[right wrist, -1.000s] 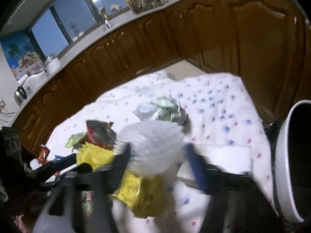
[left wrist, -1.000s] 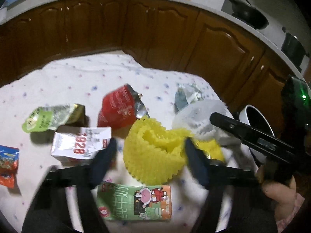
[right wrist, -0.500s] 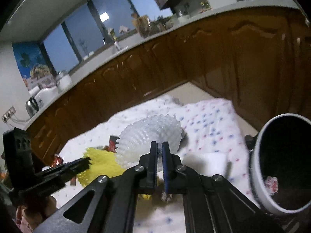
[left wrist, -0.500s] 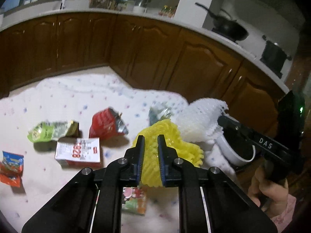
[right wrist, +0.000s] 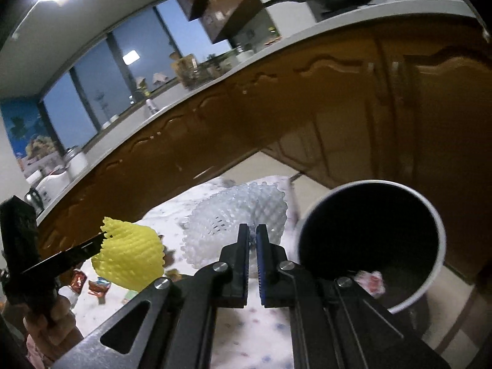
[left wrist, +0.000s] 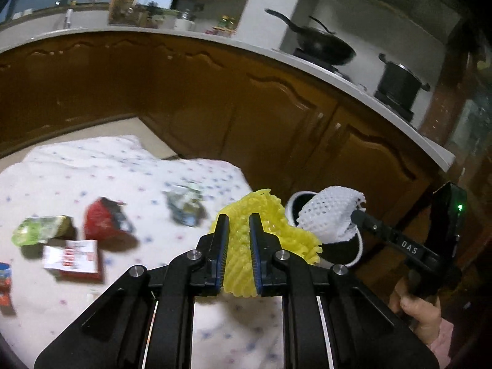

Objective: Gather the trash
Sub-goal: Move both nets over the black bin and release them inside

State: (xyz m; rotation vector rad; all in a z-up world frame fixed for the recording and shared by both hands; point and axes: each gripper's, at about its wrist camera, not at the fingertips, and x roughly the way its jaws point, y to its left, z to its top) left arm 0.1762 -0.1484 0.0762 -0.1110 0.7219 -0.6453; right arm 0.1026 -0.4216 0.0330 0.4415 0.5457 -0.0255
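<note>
The yellow foam net (left wrist: 270,230) is pinched by the left gripper (left wrist: 239,224) and has been lifted off the spotted cloth (left wrist: 92,166), where it lay a second ago. The white foam net (right wrist: 236,215) is pinched by the right gripper (right wrist: 252,240), now raised beside the white bin (right wrist: 439,230) at 3 o'clock. "DAS" is read on the right gripper's finger.

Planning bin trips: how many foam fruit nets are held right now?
2. Yellow foam mesh net in the left gripper; white foam mesh net in the right gripper. Others may be hidden.
</note>
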